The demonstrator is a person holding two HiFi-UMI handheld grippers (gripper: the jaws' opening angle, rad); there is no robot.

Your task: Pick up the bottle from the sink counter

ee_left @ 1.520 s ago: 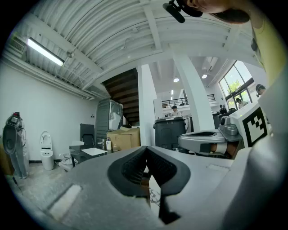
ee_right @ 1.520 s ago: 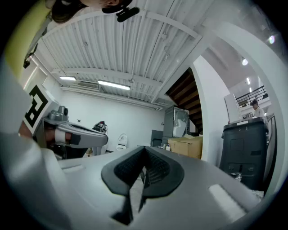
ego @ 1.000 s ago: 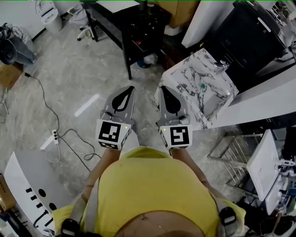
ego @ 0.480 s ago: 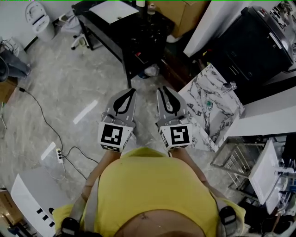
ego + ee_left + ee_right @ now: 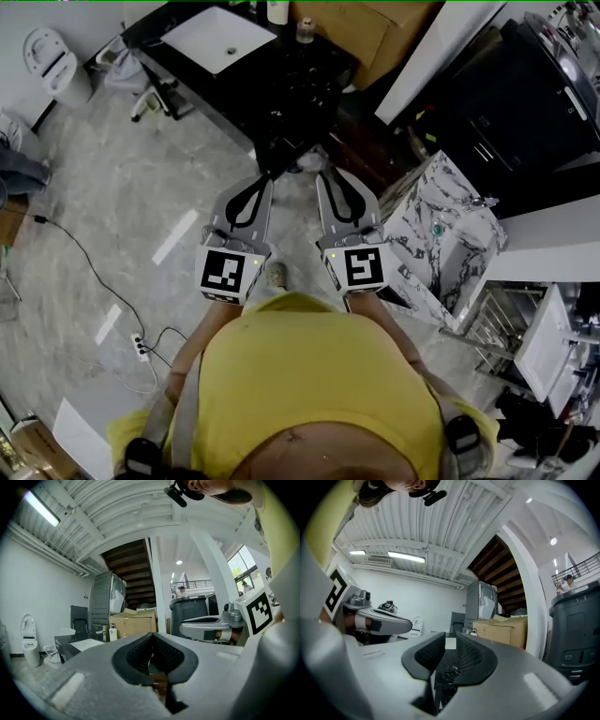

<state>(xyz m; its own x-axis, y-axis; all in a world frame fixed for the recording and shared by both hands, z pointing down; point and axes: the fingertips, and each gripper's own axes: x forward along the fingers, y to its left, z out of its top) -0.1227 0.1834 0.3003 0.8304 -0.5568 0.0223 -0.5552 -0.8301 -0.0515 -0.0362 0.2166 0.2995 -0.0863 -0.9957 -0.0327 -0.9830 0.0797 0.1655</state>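
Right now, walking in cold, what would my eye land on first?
Two grey tools with black-and-white square markers, the left tool shut and the right tool opening with nothing in it, held out by a person in a yellow shirt. Ahead stands a black counter with a white basin and bottles at its far edge.

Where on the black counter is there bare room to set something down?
The black counter looks bare between the white basin and its near right edge. Crowded at the back: a white bottle, a small bottle, the cardboard box.
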